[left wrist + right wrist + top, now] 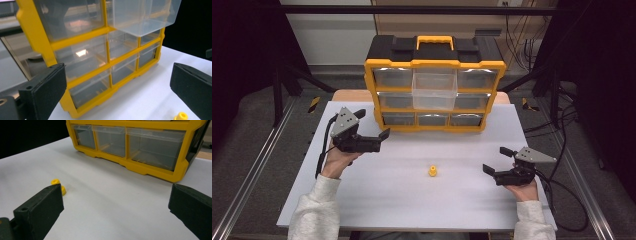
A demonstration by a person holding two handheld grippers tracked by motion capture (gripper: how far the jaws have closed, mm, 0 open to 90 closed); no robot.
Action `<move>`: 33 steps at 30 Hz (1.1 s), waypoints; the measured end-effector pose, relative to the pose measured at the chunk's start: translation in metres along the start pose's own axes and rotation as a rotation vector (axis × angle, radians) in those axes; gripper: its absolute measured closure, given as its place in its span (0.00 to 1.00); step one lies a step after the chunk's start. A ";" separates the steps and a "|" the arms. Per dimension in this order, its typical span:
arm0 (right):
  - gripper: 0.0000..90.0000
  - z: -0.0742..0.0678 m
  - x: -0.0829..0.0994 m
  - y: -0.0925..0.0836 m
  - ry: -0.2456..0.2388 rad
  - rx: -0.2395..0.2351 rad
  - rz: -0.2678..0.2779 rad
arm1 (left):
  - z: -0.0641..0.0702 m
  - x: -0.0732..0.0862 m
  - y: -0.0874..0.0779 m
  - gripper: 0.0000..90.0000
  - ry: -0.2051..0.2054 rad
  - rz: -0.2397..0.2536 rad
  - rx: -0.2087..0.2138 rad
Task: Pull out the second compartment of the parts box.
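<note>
The high view looks forward and down at the drawer cabinet (435, 90); both gripper views sit low, nearer it, sharing its lower drawers.

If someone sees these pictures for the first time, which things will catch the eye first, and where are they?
First comes the yellow and black drawer cabinet at the far middle of the white table, with one clear drawer in its top row pulled out. Next is the small yellow piece lying alone at the table's centre. The left gripper and right gripper are held open on either side of it.
</note>
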State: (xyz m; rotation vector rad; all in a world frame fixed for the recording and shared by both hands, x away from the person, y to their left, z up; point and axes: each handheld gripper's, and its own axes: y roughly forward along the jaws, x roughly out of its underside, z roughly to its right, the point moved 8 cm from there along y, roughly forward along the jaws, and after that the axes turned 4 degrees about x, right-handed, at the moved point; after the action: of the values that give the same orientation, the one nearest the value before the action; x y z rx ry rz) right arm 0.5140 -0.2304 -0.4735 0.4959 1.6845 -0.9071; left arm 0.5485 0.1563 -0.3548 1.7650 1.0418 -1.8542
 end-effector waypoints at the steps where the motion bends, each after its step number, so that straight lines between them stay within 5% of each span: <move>1: 0.00 0.000 0.000 0.000 -0.002 0.000 0.002 | -0.001 0.003 0.000 0.00 -0.006 -0.003 -0.002; 16: 0.00 0.000 0.001 0.001 -0.001 0.000 -0.005 | 0.003 0.046 -0.001 0.01 -0.041 -0.068 0.022; 19: 0.00 0.000 0.001 0.001 -0.001 0.000 -0.003 | 0.005 0.049 -0.001 0.01 -0.038 -0.063 0.037; 22: 0.00 0.000 0.001 0.000 0.000 0.001 -0.004 | 0.010 0.053 0.000 0.01 -0.078 -0.065 0.068; 33: 0.00 0.000 0.002 0.002 -0.002 -0.002 -0.009 | 0.025 0.059 0.001 0.01 -0.068 -0.082 0.078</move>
State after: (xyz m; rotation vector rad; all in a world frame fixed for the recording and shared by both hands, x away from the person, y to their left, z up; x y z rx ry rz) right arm 0.5146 -0.2292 -0.4757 0.4858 1.6869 -0.9120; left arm 0.5240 0.1505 -0.4140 1.7124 1.0438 -2.0155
